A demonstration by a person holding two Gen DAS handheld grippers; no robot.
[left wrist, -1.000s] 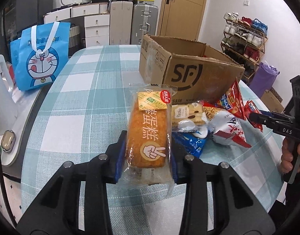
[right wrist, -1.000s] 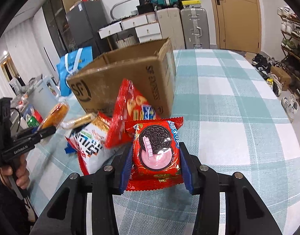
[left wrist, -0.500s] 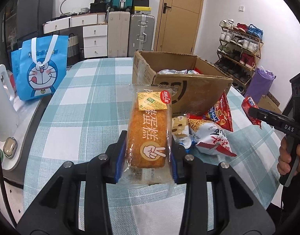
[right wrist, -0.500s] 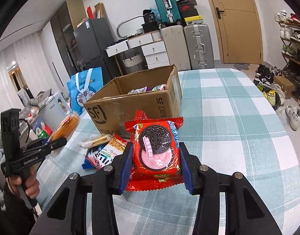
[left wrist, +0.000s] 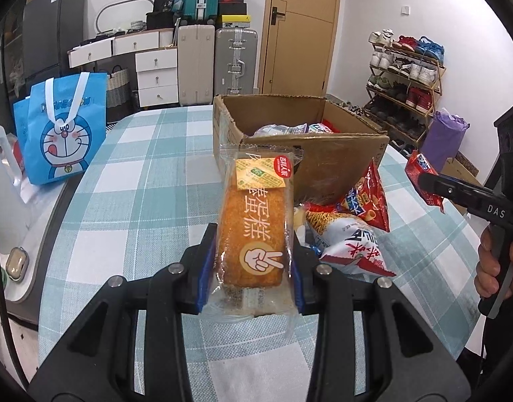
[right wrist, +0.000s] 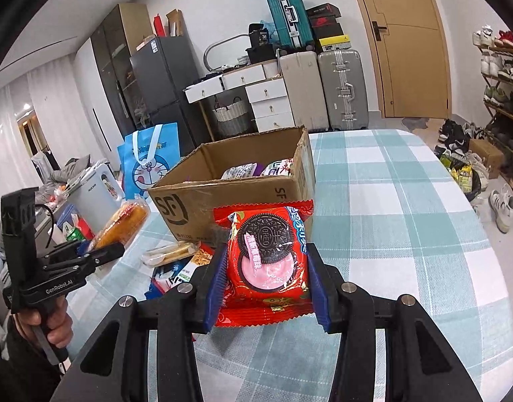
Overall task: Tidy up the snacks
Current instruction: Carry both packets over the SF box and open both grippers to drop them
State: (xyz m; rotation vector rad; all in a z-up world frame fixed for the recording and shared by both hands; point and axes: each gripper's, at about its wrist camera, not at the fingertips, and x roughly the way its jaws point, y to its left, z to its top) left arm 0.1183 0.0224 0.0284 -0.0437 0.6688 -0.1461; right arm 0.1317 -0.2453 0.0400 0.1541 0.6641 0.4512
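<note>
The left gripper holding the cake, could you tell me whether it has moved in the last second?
Yes. The left gripper has risen with the cake: the cardboard box interior now shows.

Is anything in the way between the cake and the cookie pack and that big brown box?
Nothing visible blocks them. The cake in the left gripper and the Oreo pack in the right gripper are held above the table, and the cardboard box is open on top. The loose snack bags lie lower, beside the box.

open-topped box (left wrist: pixel 310 154) partly filled, loose snack packs (left wrist: pixel 350 234) crowding its near wall
</note>
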